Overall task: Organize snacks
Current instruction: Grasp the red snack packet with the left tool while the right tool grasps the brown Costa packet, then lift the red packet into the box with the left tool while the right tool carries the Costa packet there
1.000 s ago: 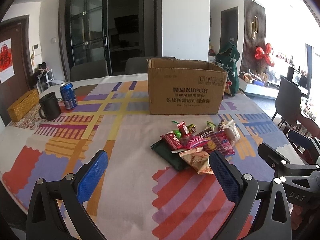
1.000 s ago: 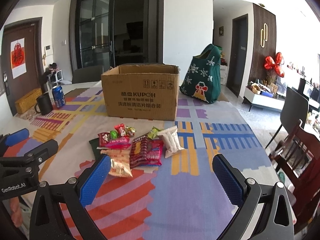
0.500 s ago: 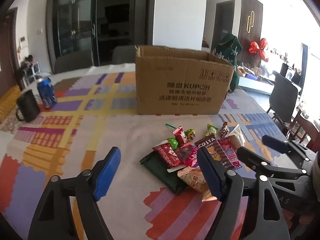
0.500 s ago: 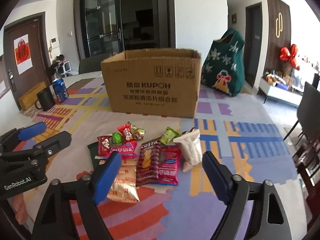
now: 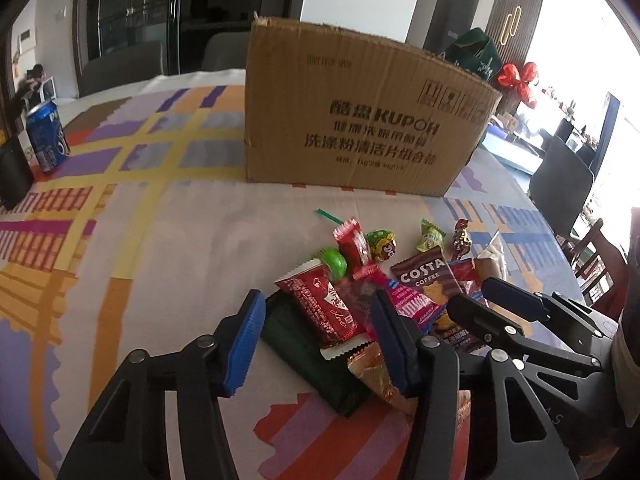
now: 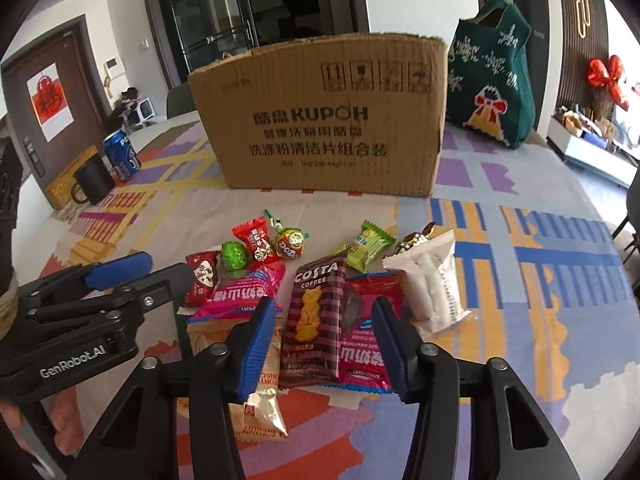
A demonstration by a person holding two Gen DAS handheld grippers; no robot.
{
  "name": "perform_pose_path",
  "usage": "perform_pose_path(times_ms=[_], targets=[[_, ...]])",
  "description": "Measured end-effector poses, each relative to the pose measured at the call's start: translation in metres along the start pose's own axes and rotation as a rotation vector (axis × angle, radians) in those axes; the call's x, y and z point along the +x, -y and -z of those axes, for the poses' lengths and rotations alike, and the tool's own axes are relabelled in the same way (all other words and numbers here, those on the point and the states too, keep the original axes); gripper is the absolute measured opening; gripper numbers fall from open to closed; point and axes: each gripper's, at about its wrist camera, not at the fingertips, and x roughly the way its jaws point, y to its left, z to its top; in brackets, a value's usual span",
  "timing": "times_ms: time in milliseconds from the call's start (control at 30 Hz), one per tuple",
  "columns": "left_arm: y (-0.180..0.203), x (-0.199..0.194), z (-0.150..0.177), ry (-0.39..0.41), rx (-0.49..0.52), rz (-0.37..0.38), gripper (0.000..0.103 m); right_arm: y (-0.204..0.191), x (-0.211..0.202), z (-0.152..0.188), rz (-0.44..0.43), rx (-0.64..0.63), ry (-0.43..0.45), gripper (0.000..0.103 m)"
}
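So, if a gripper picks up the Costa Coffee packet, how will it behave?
The Costa Coffee packet looks flat and thin, so probably light and somewhat floppy. Its glossy film may slip between pads. It overlaps the red packet, so lifting could drag that along.

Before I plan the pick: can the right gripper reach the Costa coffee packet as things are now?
Probably yes. The right gripper hangs open just over the Costa coffee packet, jaws just closing; nothing covers it, though other snack packets crowd both sides.

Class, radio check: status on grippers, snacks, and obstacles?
Both grippers, left gripper and right gripper, open, jaws just closing, nothing pinched. Snack pile loose before cardboard box. Nothing in the way.
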Motion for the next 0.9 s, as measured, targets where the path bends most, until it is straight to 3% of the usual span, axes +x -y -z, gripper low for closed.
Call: perform_pose_path(times_ms=[300, 700, 800, 900], targets=[[-0.001, 0.018, -0.005, -0.044, -0.013, 0.024, 0.042, 0.005, 0.020, -0.006, -0.030, 0.030, -0.048, 0.033], [-0.003, 0.026, -0.008, -0.069, -0.036, 0.040, 0.030, -0.002, 0.036, -0.014, -0.062, 0.015, -0.063, 0.031], [-0.002, 0.026, -0.008, -0.062, -0.028, 0.030, 0.026, -0.003, 0.038, -0.015, -0.051, 0.007, -0.060, 0.017], [0.001, 0.022, -0.008, -0.056, -0.025, 0.029, 0.022, -0.003, 0.036, -0.016, -0.072, 0.018, -0.050, 0.014]])
